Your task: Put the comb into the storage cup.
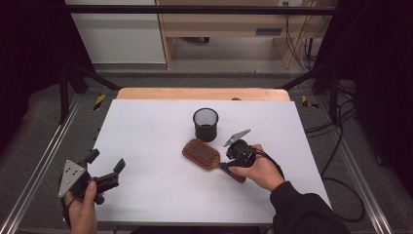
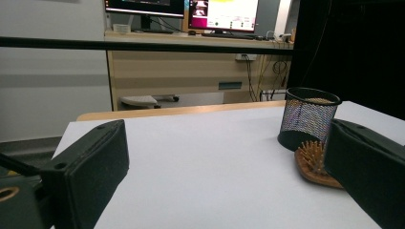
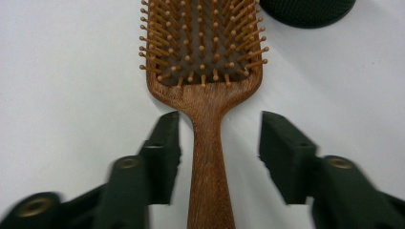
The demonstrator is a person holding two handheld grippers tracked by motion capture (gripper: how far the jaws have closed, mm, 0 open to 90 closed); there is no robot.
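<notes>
Now the right gripper (image 3: 217,157) stands spread astride the handle of one wooden hairbrush (image 3: 205,71) on the desk (image 1: 156,146), one mesh cup (image 1: 205,124) just beyond; left gripper (image 1: 104,168) spread, well apart

Beyond the white table (image 1: 146,126) stand a pale wooden desk (image 2: 191,62) with monitors (image 2: 181,7), grey floor beneath.

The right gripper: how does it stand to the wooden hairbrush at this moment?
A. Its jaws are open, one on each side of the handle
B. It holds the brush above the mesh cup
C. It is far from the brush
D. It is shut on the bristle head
A: in the right gripper view, the right gripper has its jaws apart on either side of the handle of the hairbrush, which lies on the table.
</notes>
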